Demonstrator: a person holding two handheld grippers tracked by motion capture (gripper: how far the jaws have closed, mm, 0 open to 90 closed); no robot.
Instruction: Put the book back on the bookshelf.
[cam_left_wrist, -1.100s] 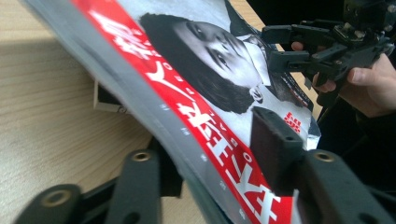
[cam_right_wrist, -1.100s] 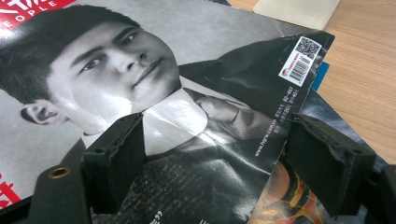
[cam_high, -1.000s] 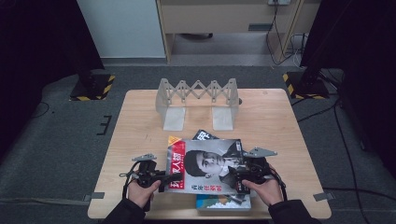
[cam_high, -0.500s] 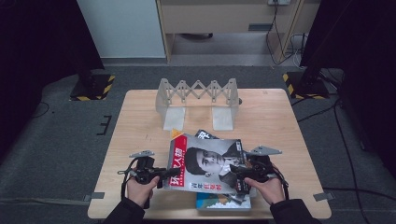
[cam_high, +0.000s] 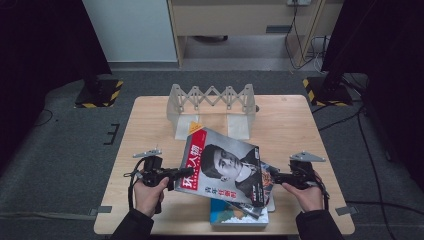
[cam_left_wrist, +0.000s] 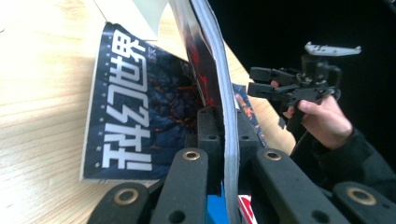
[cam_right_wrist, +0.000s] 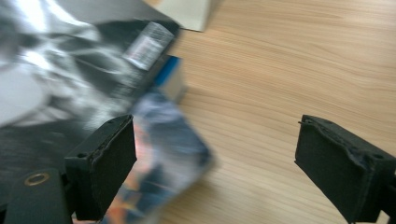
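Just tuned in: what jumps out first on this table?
The portrait-cover magazine at front centre, tilted up off the stack, its left edge clamped in the left gripper. The right gripper stands open just off its right side, nothing between the jaws. Behind, a pale accordion rack stands at the table's far edge.

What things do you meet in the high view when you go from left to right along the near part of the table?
Left gripper → magazine with a face on its cover → right gripper. The books under the magazine overlap it, so I leave them out.
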